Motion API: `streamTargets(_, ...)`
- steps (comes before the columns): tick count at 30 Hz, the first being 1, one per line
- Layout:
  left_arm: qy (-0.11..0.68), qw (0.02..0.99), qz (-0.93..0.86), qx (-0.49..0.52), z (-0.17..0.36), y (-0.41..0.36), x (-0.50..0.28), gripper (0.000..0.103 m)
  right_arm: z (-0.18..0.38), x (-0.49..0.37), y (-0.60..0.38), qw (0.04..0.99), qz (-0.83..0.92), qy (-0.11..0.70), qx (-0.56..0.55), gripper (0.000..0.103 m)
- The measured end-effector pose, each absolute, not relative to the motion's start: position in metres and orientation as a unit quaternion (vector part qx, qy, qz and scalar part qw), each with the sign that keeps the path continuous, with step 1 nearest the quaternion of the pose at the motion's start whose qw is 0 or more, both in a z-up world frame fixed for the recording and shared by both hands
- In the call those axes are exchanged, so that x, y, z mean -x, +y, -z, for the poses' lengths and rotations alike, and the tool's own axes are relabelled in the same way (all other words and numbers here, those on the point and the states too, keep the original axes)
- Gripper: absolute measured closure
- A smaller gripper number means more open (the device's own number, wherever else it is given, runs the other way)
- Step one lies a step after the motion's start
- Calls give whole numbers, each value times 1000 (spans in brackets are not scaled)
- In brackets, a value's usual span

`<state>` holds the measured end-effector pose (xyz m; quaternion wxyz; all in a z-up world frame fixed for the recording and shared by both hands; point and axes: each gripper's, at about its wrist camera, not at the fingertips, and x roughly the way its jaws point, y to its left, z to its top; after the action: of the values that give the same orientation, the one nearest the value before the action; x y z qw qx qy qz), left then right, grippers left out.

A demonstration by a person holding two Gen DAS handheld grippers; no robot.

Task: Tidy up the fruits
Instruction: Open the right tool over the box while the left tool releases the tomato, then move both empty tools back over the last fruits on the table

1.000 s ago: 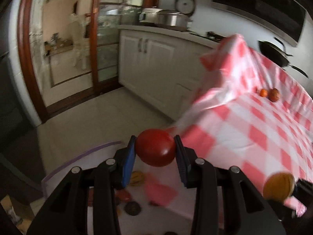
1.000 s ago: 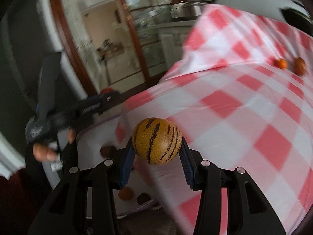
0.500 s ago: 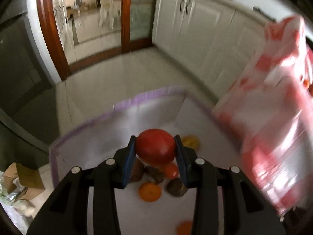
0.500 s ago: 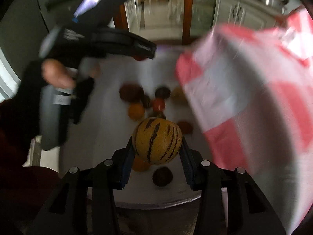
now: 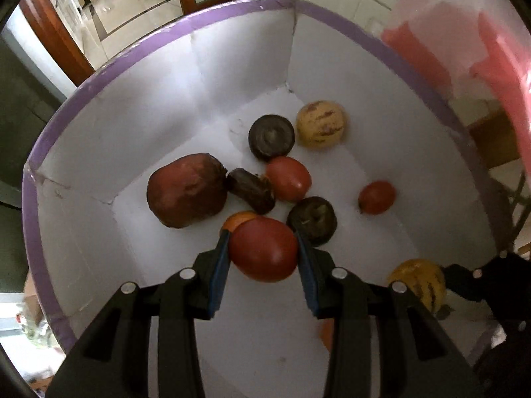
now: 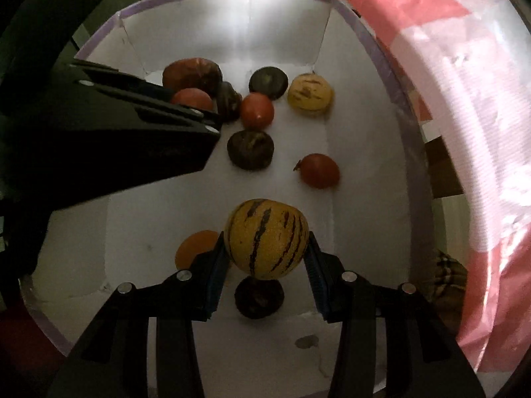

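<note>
Fruits seen from nearest to farthest. We note the left gripper (image 5: 264, 253), pointing steeply down into the box (image 5: 109, 66), its blue pads clamped on a smooth, glossy red tomato (image 5: 264, 253). The right gripper (image 6: 265, 240), likewise tilted downward, pinches a round yellow melon (image 6: 265, 240) with dark purple stripes. Beyond, on the white cardboard floor, we see a wrinkled dark fruit (image 5: 312, 220) at 1 o'clock of the tomato, a large dull-red pomegranate (image 5: 187, 190) at 10 o'clock, and a pale speckled melon (image 5: 321, 124) farthest, near the purple-rimmed corner. Red-checked cloth (image 6: 464, 99) hangs at 3 o'clock.
</note>
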<state>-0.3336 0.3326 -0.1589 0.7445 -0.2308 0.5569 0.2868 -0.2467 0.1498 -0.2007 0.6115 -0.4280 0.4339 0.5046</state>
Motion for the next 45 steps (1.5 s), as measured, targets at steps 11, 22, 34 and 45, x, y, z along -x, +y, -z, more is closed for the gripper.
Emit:
streamTargets(11, 576, 733, -286, 222, 166, 331, 329, 63, 210, 250, 155, 613, -504, 431, 430, 57)
streamTargets(22, 547, 737, -289, 272, 159, 345, 327, 28, 193, 260, 151, 623, -525, 391, 429, 28)
streamTargets(34, 299, 813, -417, 276, 24, 359, 359, 7, 110, 286, 115, 628, -627, 294, 354, 25)
streamTargets(45, 219, 912, -289, 194, -76, 248, 278, 2, -22, 190, -18, 791, -553, 223, 139, 16)
